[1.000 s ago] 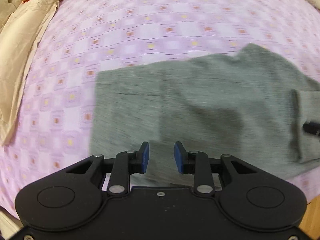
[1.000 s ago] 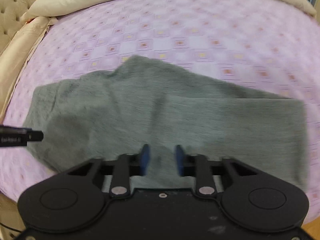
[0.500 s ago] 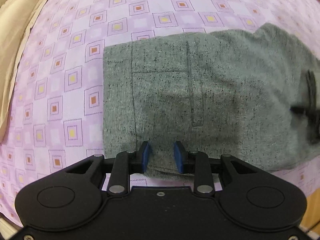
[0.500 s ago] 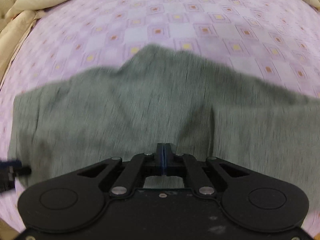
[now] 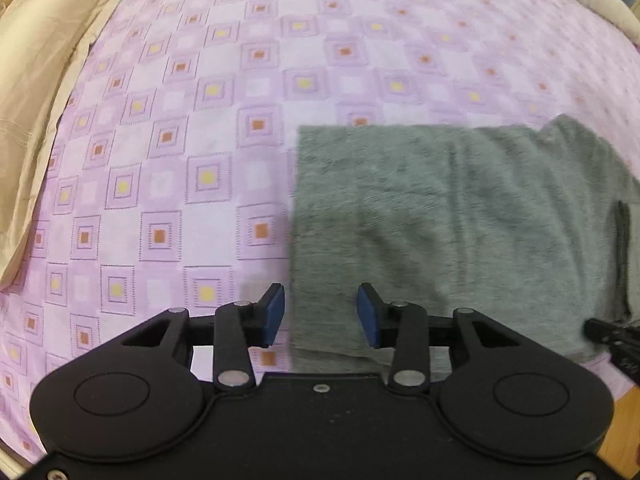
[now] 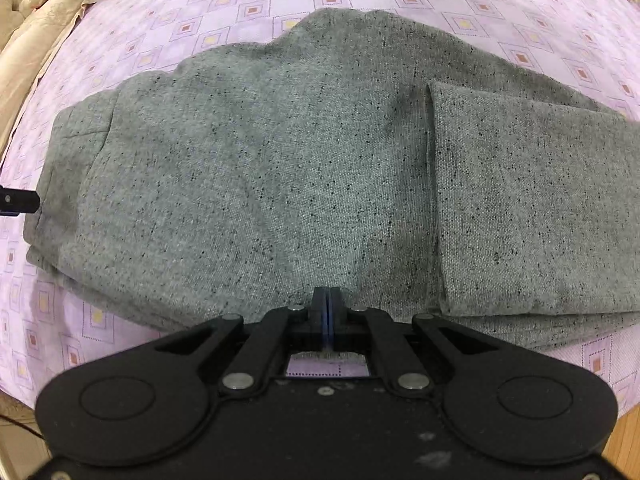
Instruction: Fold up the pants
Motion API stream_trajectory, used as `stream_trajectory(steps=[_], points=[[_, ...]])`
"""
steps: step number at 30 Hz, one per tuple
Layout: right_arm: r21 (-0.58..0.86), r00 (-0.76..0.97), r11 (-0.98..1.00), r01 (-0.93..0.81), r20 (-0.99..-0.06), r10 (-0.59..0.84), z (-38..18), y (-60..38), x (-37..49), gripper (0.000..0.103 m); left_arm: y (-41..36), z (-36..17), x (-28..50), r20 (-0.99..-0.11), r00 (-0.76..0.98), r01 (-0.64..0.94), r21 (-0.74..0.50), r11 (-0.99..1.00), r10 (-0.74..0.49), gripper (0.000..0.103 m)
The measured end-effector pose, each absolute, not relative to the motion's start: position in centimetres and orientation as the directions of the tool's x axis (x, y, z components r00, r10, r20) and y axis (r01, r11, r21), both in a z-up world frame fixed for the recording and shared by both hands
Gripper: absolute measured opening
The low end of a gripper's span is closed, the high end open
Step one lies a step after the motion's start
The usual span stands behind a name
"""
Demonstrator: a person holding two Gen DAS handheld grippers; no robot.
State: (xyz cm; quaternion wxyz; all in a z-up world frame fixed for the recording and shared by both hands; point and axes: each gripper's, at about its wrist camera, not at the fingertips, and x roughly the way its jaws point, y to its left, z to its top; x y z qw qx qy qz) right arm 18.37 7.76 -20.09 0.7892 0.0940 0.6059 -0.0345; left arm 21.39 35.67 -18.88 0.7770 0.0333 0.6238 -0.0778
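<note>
While the left tool (image 5: 321,312) opens over the pants (image 5: 452,216) edge, the right tool (image 6: 328,312) sits closed.

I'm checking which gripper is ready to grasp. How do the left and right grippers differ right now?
The left gripper has its blue pads apart and its jaws are opening; the right gripper has its pads pressed together. The left one straddles the end edge of the grey pants; the right one sits at their near long edge. Both point down at the bed.
</note>
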Motion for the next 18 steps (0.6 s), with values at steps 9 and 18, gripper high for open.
stream_trajectory(steps=[9,18], points=[[0.059,0.257,0.987,0.152,-0.966,0.018,-20.6,11.1,19.5,0.004,38.7,-21.9,21.5,-0.966,0.153,0.13,-0.187,0.974,-0.206,0.061],[0.039,0.251,0.987,0.153,-0.968,-0.001,-20.6,13.5,20.0,0.004,38.0,-23.0,20.0,-0.928,0.114,0.132,-0.339,0.931,-0.354,0.089]])
